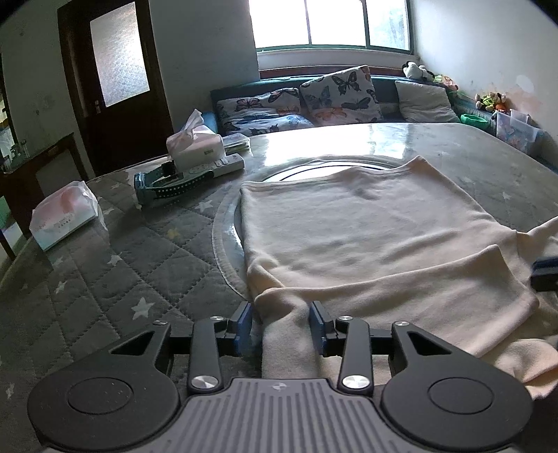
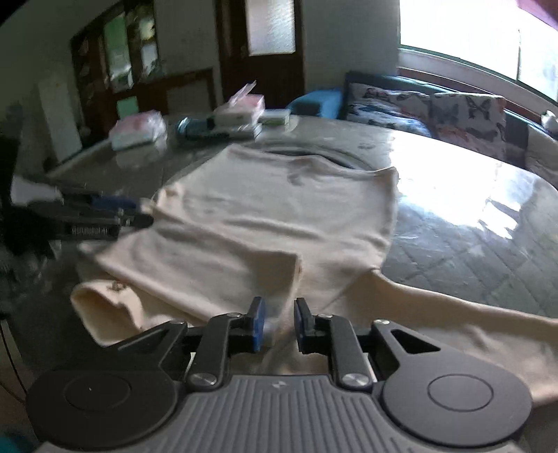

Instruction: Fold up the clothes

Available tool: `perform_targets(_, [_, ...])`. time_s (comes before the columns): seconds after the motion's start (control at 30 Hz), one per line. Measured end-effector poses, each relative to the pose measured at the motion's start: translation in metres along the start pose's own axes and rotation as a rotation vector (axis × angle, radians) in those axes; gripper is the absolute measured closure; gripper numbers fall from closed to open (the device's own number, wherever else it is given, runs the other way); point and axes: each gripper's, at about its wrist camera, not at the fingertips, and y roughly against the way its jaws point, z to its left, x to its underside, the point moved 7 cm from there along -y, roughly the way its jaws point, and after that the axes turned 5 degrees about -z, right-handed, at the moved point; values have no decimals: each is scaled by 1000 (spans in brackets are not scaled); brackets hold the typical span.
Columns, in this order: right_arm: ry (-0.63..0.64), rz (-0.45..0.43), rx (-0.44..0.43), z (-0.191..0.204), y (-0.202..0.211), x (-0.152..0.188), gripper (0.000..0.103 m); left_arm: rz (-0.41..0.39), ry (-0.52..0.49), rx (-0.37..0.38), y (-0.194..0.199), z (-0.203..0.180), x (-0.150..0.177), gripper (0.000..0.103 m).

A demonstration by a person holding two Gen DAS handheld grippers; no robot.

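1. A cream long-sleeved top (image 1: 366, 230) lay spread on the bench (image 1: 146, 251), which was covered by a grey quilted cloth printed with white stars under a clear sheet.
2. One sleeve (image 1: 401, 278) was folded across the body of the top.
3. The left gripper (image 1: 280, 322) stood with its jaws apart, a bunched fold of the cream fabric running between the blue pads without clear pressure on it.
4. The right gripper (image 2: 277, 322) had its jaws close together with cream fabric between them; blur hid whether the pads actually pinched it.
5. In the right wrist view the left gripper (image 2: 136, 216) appeared at the top's far left edge, blurred.
6. At the back left of the bench sat two tissue packs (image 1: 66, 219), a white remote control (image 1: 212, 167) and a teal perforated strap (image 1: 167, 184).
7. Small print showed on the nearer tissue pack and on the farther pack (image 1: 195, 146), but none of it was legible.
8. Butterfly-print cushions (image 1: 338, 94) lined a sofa beneath the window (image 1: 331, 24).
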Motion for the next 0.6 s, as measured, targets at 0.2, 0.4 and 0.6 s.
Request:
perform_targets(0.2, [-99,-59,149,-53,38,3,84,-33,-29,46,14,-21,-11,58])
perform_targets(0.4, [-218,-43,355,-117,59,28,77,-67,-76,116,25,-53,-20,49])
perform_targets(0.6, [-272,-66,519,-165,73,46,62,-70,-95,138,25,-70,-25,46])
